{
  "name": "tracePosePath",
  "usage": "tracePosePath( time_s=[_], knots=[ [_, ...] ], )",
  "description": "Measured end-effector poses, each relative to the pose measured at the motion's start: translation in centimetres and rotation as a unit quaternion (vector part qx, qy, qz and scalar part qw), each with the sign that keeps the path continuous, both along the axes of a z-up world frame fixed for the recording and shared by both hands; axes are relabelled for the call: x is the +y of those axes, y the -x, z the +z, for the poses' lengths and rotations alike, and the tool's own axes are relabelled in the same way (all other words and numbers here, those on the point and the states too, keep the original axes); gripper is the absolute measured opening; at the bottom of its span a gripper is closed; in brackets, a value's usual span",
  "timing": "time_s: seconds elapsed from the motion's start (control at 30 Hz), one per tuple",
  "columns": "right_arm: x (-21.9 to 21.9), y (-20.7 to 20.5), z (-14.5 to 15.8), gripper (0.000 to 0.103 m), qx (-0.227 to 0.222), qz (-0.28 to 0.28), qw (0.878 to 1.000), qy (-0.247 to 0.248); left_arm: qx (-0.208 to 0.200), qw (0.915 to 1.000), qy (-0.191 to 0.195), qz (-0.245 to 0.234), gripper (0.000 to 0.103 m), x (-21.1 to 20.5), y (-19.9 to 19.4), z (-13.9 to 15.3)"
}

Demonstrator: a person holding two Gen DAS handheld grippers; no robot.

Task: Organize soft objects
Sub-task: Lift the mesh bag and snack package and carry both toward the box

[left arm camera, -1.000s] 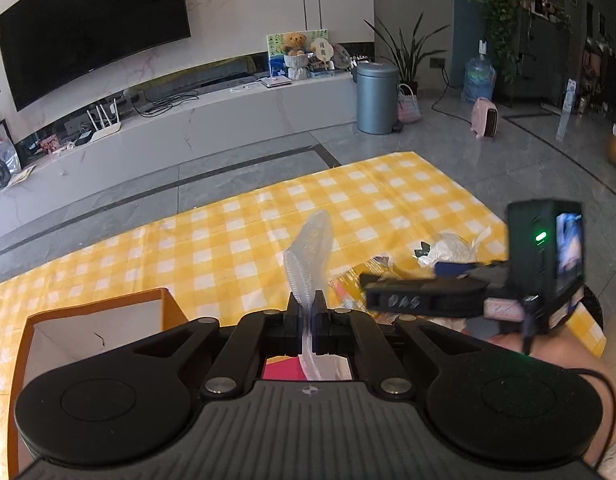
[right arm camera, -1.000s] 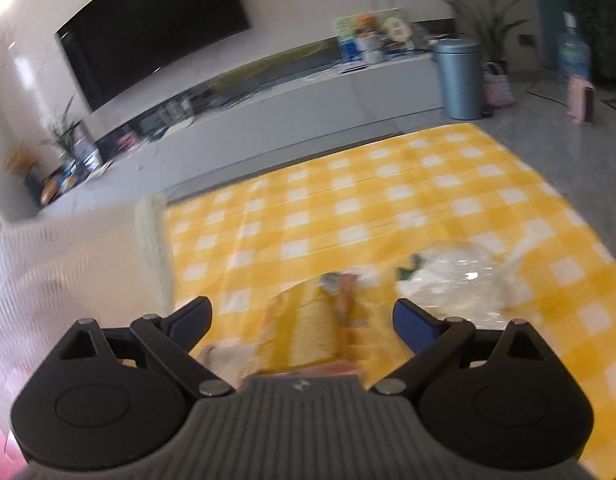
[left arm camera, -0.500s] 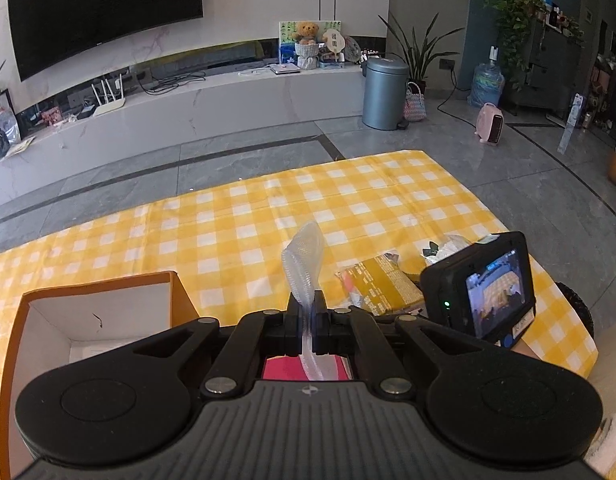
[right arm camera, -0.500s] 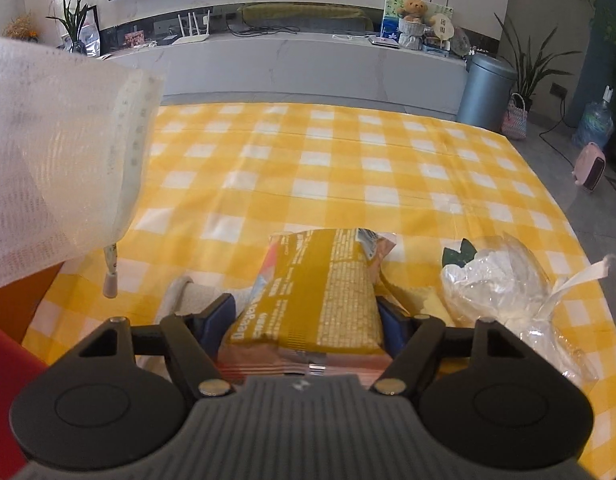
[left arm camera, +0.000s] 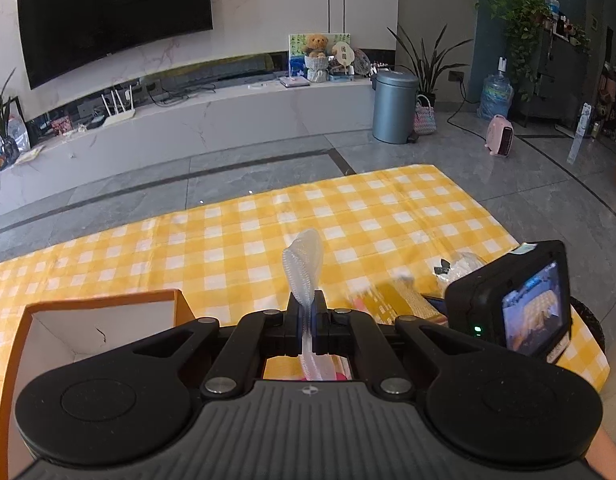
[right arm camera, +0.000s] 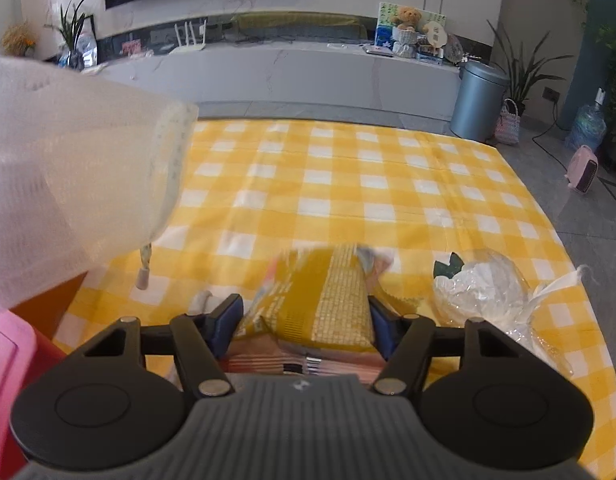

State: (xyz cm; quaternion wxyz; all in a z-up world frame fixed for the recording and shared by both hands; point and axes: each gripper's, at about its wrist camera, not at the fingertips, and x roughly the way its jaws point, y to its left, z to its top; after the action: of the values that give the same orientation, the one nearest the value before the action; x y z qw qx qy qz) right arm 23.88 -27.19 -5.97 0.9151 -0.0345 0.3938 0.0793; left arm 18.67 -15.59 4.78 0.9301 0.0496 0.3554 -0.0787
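Note:
My left gripper [left arm camera: 307,312] is shut on the edge of a translucent mesh bag [left arm camera: 304,256], which hangs large at the left of the right wrist view [right arm camera: 68,184]. My right gripper [right arm camera: 306,316] has its jaws closing on a yellow snack packet [right arm camera: 324,292]. Both blue pads press its sides and the packet bulges up between them. The packet [left arm camera: 400,300] lies on the yellow checked cloth [right arm camera: 348,180], partly hidden by the right gripper's camera [left arm camera: 512,308] in the left wrist view.
An open orange box [left arm camera: 104,320] with a white inside stands at the left on the cloth. A crumpled clear plastic bag [right arm camera: 480,292] lies just right of the packet. Something pink [right arm camera: 4,352] shows under the mesh bag. The cloth's right edge meets grey floor.
My right gripper came down over the yellow packet and its jaws narrowed from wide apart to pressing its sides. The left gripper kept still with the mesh bag.

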Motion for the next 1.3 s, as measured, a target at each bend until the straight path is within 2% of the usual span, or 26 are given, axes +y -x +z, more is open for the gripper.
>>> tracePosePath(
  time_s=[0.03, 0.07, 0.27, 0.33, 0.4, 0.47, 0.63, 0.83, 0.9, 1.07, 1.2, 1.3],
  knots=[
    [-0.1, 0.1, 0.3, 0.052, -0.003, -0.005, 1.000, -0.006, -0.003, 1.0000, -0.003, 0.002, 0.004, 0.0, 0.0, 0.0],
    [-0.3, 0.1, 0.6, 0.050, -0.002, -0.014, 1.000, -0.011, -0.005, 1.0000, -0.003, 0.005, 0.004, 0.0, 0.0, 0.1],
    [-1.6, -0.5, 0.2, 0.050, 0.028, -0.039, 0.998, -0.044, 0.002, 1.0000, 0.001, 0.009, 0.004, 0.3, -0.2, 0.0],
    [-1.6, -0.9, -0.2, 0.051, 0.029, -0.037, 0.998, -0.038, 0.004, 1.0000, 0.001, 0.008, 0.004, 0.3, -0.1, -0.2],
    [-1.2, -1.1, -0.5, 0.059, 0.029, -0.033, 0.998, -0.035, 0.006, 0.9999, 0.001, 0.009, 0.004, 0.3, -0.2, -0.3],
    [-0.9, -1.2, -0.9, 0.070, 0.030, -0.022, 0.999, -0.034, 0.004, 0.9999, 0.000, 0.010, 0.004, 0.3, -0.2, -0.5],
    [0.9, -1.1, -2.1, 0.069, 0.021, 0.000, 0.999, 0.033, 0.009, 0.9998, 0.008, 0.018, 0.004, 0.2, -0.8, -1.1],
    [0.1, -1.7, -3.3, 0.071, 0.027, -0.022, 0.999, 0.021, 0.018, 0.9995, -0.002, 0.027, 0.004, 0.0, -1.7, -2.0],
    [0.0, -1.9, -3.6, 0.068, 0.036, -0.023, 0.999, 0.021, 0.023, 0.9992, -0.005, 0.032, 0.004, 0.1, -2.1, -2.3],
    [-0.6, -2.1, -2.7, 0.053, 0.037, -0.035, 0.999, 0.003, 0.038, 0.9980, 0.001, 0.050, 0.004, 0.9, -3.0, -3.3],
    [-1.7, -1.7, -1.0, 0.052, 0.035, -0.048, 0.998, -0.037, 0.047, 0.9971, 0.000, 0.060, 0.004, 1.4, -3.2, -3.9],
    [-2.7, -1.3, 0.5, 0.052, 0.047, -0.089, 0.993, -0.068, 0.054, 0.9967, 0.004, 0.060, 0.004, 1.9, -3.2, -3.9]
  ],
)
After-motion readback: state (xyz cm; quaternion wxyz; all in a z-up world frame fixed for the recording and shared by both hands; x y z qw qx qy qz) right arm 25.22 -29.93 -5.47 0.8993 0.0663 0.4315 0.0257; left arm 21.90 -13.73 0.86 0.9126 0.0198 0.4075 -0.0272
